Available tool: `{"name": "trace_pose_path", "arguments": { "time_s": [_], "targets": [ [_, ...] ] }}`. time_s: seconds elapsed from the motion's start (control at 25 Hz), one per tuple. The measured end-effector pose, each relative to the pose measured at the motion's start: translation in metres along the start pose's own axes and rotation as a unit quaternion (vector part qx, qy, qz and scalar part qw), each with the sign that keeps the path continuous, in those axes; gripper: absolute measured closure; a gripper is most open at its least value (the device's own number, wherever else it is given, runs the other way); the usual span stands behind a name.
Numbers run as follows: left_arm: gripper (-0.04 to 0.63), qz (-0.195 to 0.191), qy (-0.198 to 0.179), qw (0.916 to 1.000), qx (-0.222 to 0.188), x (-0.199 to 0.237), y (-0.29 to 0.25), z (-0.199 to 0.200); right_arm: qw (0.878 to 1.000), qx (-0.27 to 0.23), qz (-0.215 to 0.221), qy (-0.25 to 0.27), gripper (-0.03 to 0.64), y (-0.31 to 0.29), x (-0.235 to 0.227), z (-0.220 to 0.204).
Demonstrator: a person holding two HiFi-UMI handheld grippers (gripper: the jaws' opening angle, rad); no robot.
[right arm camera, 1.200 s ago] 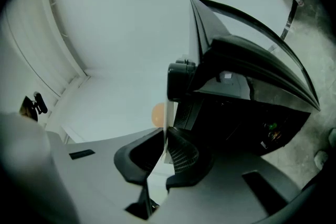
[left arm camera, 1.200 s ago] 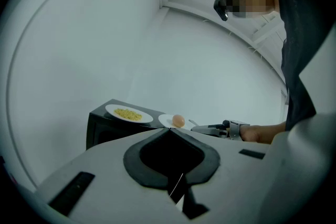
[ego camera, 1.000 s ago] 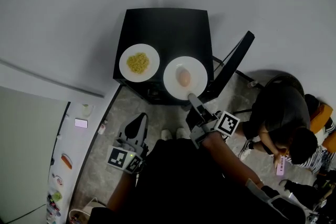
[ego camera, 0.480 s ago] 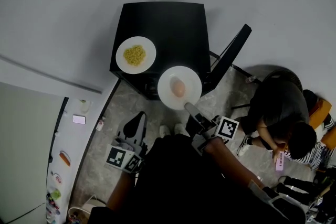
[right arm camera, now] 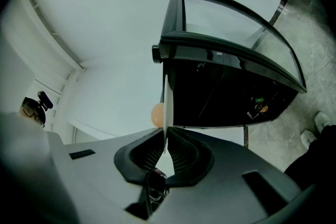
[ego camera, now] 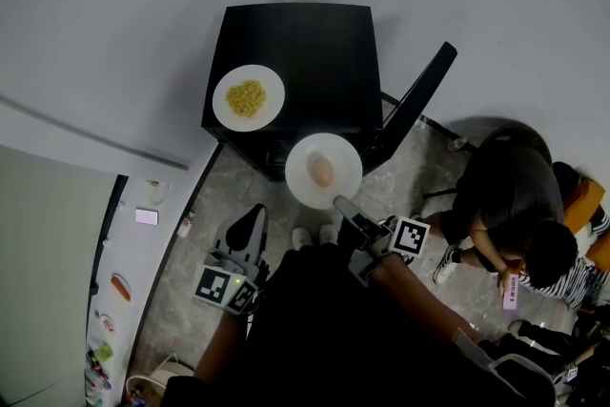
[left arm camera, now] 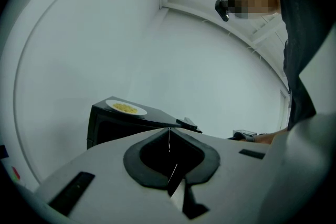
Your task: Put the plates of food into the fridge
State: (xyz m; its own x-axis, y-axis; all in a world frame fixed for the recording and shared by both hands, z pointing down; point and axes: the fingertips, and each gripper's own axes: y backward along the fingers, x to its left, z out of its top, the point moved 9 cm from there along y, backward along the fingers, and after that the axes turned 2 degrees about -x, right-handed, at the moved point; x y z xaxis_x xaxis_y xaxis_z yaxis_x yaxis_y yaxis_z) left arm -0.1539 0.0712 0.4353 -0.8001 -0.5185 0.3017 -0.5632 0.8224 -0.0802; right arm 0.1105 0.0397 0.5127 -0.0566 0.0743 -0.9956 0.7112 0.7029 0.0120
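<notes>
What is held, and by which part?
Right gripper clamps the round white plate of pale orange food by its near rim; left gripper is shut, empty.

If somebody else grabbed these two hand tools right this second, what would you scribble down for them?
Right gripper: shut on the rim of the plate with one pale orange lump, held out past the near edge of the black table.
Left gripper: shut, empty, low at the person's side.
Plate of yellow food: on the table's left part, untouched.
Done: one plate picked up; neither is in the fridge.
Left: carry this plate to the fridge, which I can't pick out for sure here, then fetch the other.
</notes>
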Motion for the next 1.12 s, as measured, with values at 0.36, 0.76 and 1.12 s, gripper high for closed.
{"name": "trace_pose_path", "arguments": {
  "time_s": [0.36,0.76,1.12],
  "targets": [
    [0.571,0.002,-0.002,1.0000,0.004,0.005,0.002,0.001,0.999,-0.018,-0.032,-0.034,0.578,-0.008,-0.032,0.000],
    [0.571,-0.001,0.006,0.9999,0.015,0.012,-0.001,0.002,0.996,-0.038,-0.062,-0.048,0.578,-0.015,-0.064,0.009],
    [0.571,-0.004,-0.001,0.9998,0.020,0.022,-0.005,0.004,0.994,-0.056,-0.080,-0.058,0.578,-0.027,-0.089,0.015]
  ]
}}
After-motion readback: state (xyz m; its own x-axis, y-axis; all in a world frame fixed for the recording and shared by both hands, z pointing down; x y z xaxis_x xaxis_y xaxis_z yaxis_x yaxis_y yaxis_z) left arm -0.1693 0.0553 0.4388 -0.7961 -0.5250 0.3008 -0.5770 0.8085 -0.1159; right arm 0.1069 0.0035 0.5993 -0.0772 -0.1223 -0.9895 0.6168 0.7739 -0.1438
